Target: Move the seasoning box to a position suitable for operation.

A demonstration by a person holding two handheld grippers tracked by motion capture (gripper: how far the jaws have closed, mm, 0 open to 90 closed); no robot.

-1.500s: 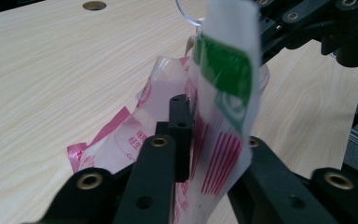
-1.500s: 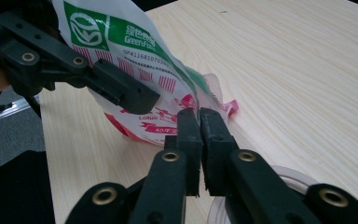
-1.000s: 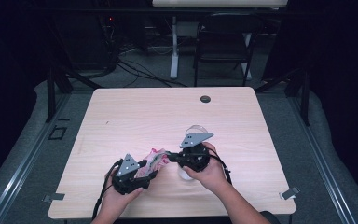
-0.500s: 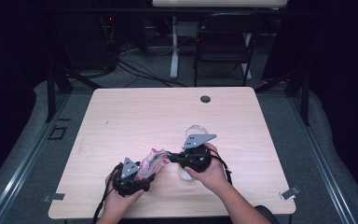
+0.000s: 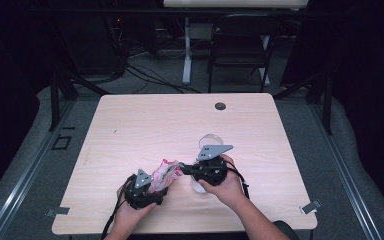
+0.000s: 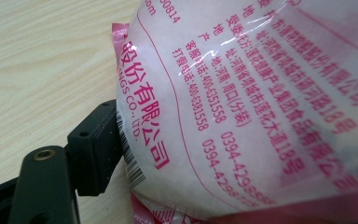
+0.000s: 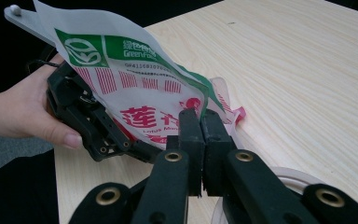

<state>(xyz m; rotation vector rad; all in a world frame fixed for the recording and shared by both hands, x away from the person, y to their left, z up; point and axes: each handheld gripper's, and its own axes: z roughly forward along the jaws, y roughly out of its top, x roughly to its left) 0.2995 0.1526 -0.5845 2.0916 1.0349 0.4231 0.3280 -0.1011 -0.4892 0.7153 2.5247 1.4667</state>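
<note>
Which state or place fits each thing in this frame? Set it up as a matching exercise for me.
Things:
1. right gripper
2. left gripper
3. plastic bag
4. clear cup

States or places:
A. stands on the table behind the right hand
B. jaws pressed together on the bag's edge
C. white with pink print and a green band, held between both grippers
D. jaws spread wide around the bag's full body

Pairs: 1-B, 2-D, 3-C, 4-A
</note>
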